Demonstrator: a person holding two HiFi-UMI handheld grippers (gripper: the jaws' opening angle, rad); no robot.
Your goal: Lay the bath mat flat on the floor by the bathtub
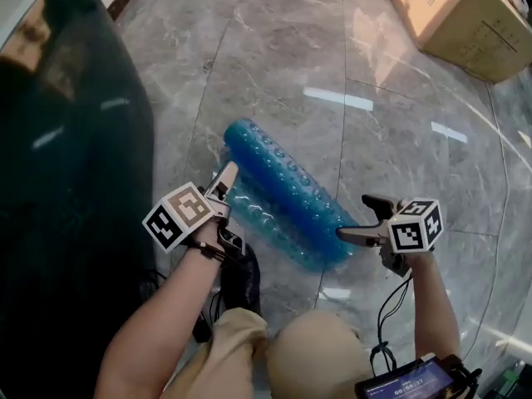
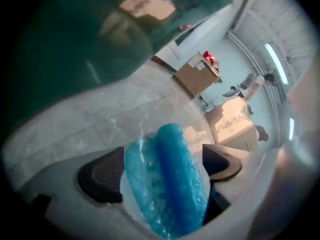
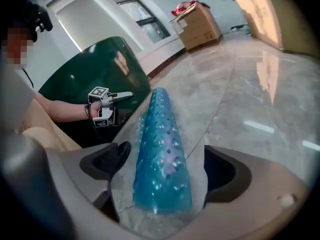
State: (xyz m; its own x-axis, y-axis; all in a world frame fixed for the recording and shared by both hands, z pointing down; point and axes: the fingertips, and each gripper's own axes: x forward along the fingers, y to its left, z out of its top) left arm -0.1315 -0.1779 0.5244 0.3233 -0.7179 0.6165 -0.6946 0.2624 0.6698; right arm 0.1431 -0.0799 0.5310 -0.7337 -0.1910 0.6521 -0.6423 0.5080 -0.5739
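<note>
we stand over a grey marble floor (image 1: 399,140) with the dark green bathtub (image 1: 66,181) filling the left side of the head view. a cardboard box (image 1: 461,15) sits on the floor at the upper right, well apart from our work.

the bath mat (image 1: 287,198), blue, see-through and studded with bumps, lies on the floor near the tub. most of it is rolled into a tube that runs on a slant from upper left to lower right, and a loose flat edge spreads out on the tub side.

our left gripper (image 1: 226,191) is at the end nearer the tub, its jaws released and wide, with the mat seen between them but neither pad pressing it. our right gripper (image 1: 359,216) is at the other end of the roll, also released, its jaws spread to either side of the tube without gripping it.
</note>
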